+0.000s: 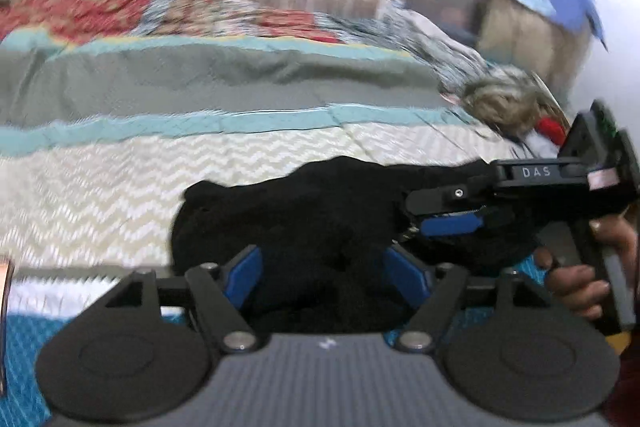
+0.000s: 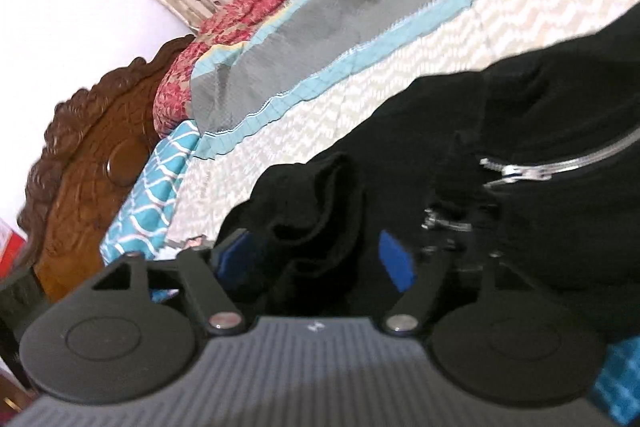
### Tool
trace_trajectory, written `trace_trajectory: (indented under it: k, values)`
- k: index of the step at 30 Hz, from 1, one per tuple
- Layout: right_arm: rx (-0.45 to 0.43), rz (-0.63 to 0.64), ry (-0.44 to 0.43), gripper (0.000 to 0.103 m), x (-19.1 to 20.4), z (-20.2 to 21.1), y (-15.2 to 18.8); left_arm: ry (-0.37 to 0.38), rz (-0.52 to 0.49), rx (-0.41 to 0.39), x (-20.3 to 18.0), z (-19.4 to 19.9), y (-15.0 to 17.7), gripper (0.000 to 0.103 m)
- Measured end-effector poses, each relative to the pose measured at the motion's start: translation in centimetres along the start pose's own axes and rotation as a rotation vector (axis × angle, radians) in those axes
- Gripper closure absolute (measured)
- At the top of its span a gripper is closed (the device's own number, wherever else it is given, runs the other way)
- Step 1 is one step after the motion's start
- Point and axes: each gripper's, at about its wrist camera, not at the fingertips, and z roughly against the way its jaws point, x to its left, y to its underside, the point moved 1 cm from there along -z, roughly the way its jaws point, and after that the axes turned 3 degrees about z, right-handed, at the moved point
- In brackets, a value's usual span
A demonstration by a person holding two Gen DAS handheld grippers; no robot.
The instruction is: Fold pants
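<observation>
The black pants (image 1: 320, 211) lie bunched on the bed's quilt (image 1: 120, 163) at centre frame. The left claw (image 1: 326, 277) and right claw (image 2: 316, 259) both stand apart, pads straddling the cloth.

A crumpled bundle of black fabric pants (image 1: 304, 211) lies on a quilted bedspread (image 1: 160, 163) with cream chevron, teal and grey bands. The left gripper (image 1: 326, 277), black with blue pads, stands with its jaws spread apart on either side of the near edge of the black fabric, the pads not pressing it. At the right the other black gripper (image 1: 452, 215), held by a hand (image 1: 580, 279), reaches sideways over the pants with its blue pad (image 1: 450, 225) against the cloth.
</observation>
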Motion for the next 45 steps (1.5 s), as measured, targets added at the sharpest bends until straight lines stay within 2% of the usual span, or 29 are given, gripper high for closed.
trace_trajectory:
  k: [4,9,10,11,12,13,16,19,21,22,23,24,26,28,30,31,33,35,36,38,40,43,45]
  values:
    - [0.055,-0.038,0.009,0.020,0.4,-3.1,-0.8,-0.052,0.130,0.009,3.3,0.2,-0.3,0.033]
    - [0.137,-0.052,0.062,0.021,1.0,-6.7,-0.5,-0.064,0.222,-0.012,5.8,0.9,-0.7,0.033]
    - [0.151,-0.035,0.053,0.028,1.6,-7.2,-0.2,-0.066,0.226,-0.011,5.9,0.8,-0.8,0.033]
    - [0.154,-0.007,0.048,0.059,2.2,-7.4,-0.2,-0.069,0.226,-0.007,5.8,0.5,-1.0,0.033]
    - [0.141,0.042,0.070,0.078,2.8,-7.2,-0.3,-0.072,0.223,-0.004,5.8,0.4,-0.9,0.033]
    - [0.112,0.112,0.077,0.083,4.0,-6.5,-0.4,-0.070,0.220,0.000,5.7,0.2,-1.0,0.033]
    - [0.014,0.255,0.106,0.083,6.1,-3.8,-0.5,-0.052,0.200,0.006,5.1,-0.3,-1.1,0.033]
    - [-0.092,0.393,0.237,0.083,6.6,-1.4,0.5,-0.037,0.166,0.006,4.0,-1.4,-1.6,0.033]
    - [-0.049,0.367,0.305,0.080,4.7,-2.3,1.1,-0.020,0.141,0.028,3.0,-3.0,-2.0,0.033]
    - [0.017,0.319,0.333,0.077,3.2,-3.4,1.5,-0.014,0.128,0.042,2.5,-3.8,-2.1,0.035]
    - [0.035,0.281,0.355,0.067,2.2,-3.8,1.6,-0.009,0.113,0.055,1.9,-4.6,-2.2,0.036]
    - [0.014,0.240,0.336,0.066,1.6,-3.4,1.5,-0.009,0.097,0.070,1.4,-5.3,-2.2,0.036]
    - [-0.015,0.169,0.282,0.063,1.3,-1.8,0.6,-0.015,0.078,0.105,0.6,-6.5,-2.0,0.043]
    - [-0.088,0.188,0.265,0.061,1.9,0.3,0.2,-0.027,0.046,0.120,-0.1,-7.1,-1.6,0.045]
    - [-0.120,0.194,0.212,0.062,2.2,2.1,0.4,-0.086,0.003,0.160,-0.3,-8.1,-0.9,0.045]
    - [-0.107,0.184,0.184,0.062,1.9,2.0,0.7,-0.126,-0.010,0.203,-0.2,-8.9,-0.4,0.045]
    - [-0.041,0.179,0.167,0.062,1.5,1.2,1.8,-0.155,0.008,0.265,0.4,-10.1,0.4,0.044]
    - [0.069,0.185,0.222,0.061,0.6,-0.8,3.0,-0.155,0.022,0.268,0.5,-10.0,0.3,0.044]
    - [0.076,0.180,0.224,0.063,0.2,-0.9,3.3,-0.150,0.018,0.264,0.3,-9.7,-0.1,0.044]
    - [0.028,0.131,0.163,0.063,-0.3,1.0,2.8,-0.135,0.014,0.234,0.0,-8.5,-1.0,0.044]
    - [-0.076,0.124,0.146,0.062,-0.4,4.0,1.7,-0.111,0.028,0.189,-0.2,-7.2,-2.1,0.044]
    - [-0.253,0.146,0.217,0.062,-1.6,9.6,0.5,-0.046,0.075,0.132,-0.7,-6.4,-4.0,0.046]
    - [-0.360,0.134,0.326,0.057,-3.4,13.1,0.3,-0.002,0.092,0.112,-1.3,-6.7,-4.9,0.046]
